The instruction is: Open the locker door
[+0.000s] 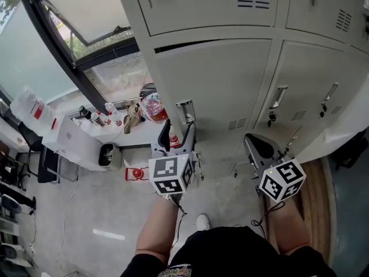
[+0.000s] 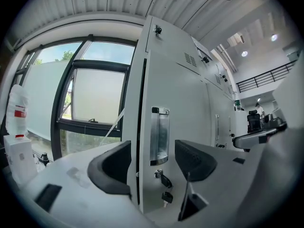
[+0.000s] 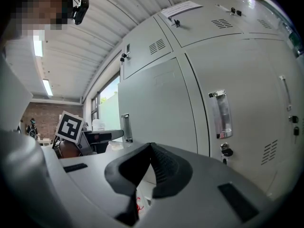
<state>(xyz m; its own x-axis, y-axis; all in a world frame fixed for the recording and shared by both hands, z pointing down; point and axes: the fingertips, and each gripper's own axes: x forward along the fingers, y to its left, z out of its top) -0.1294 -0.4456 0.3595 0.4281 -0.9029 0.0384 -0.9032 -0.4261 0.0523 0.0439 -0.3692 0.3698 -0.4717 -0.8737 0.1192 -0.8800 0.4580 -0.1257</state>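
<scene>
Closest in are two white cubes with black square marks, one riding on each tong. The left gripper has smooth grey plastic arms and black rubbery pads with tiny bumps. Its jaws stand wide apart and hold nothing. The thin edge of the door shows in the gap, and the pads do not press on it. The right gripper is at about three o'clock from the left one. Its two black pads are squeezed together into a point, with nothing caught in them.

Just past the left gripper, at twelve o'clock, stands the tall pale grey metal locker door. It is flat and smooth, with little slots low down. A dark crack runs along its top, so it sits a bit ajar. On it is a long shiny silver handle with rounded ends. Under that, small black-headed keys hang from a round lock.

Farther off, at ten o'clock, is a big glass window with a black frame.
</scene>
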